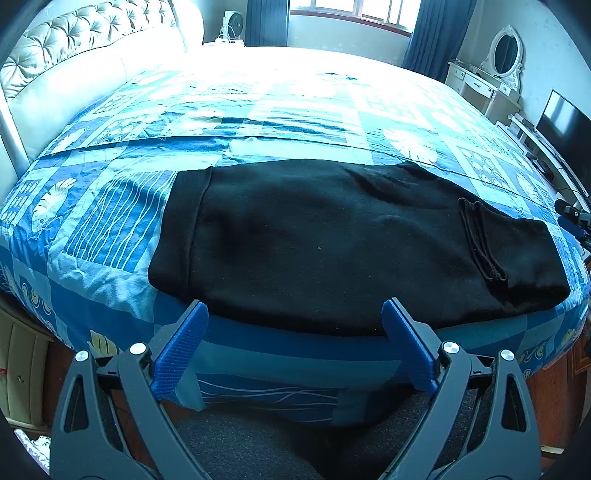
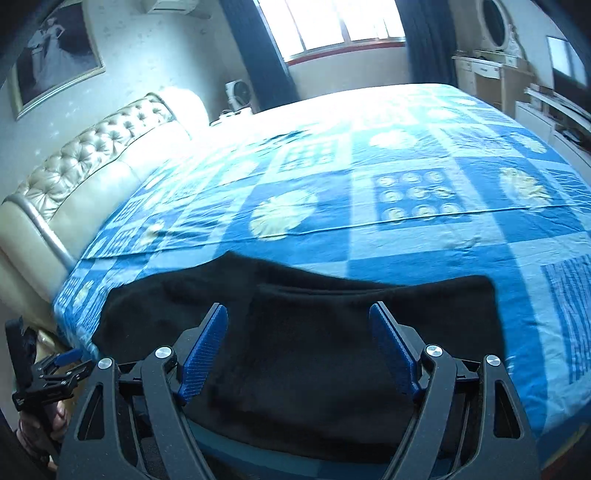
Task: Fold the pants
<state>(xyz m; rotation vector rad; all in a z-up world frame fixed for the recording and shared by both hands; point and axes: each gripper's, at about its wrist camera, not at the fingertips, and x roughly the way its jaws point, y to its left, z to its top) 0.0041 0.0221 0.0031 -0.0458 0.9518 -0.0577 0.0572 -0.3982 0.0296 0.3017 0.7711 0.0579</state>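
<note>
right wrist: jaws wide, empty, over pants (image 2: pixel 295 332)

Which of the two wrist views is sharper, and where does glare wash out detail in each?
Left wrist view: sharp, the black pants show lint and seams; glare from the window bleaches the far bedspread. Right wrist view: smeared by motion blur, bedspread pattern soft; the window and far headboard are blown out. Both bend straight lines, fisheye-style.
</note>
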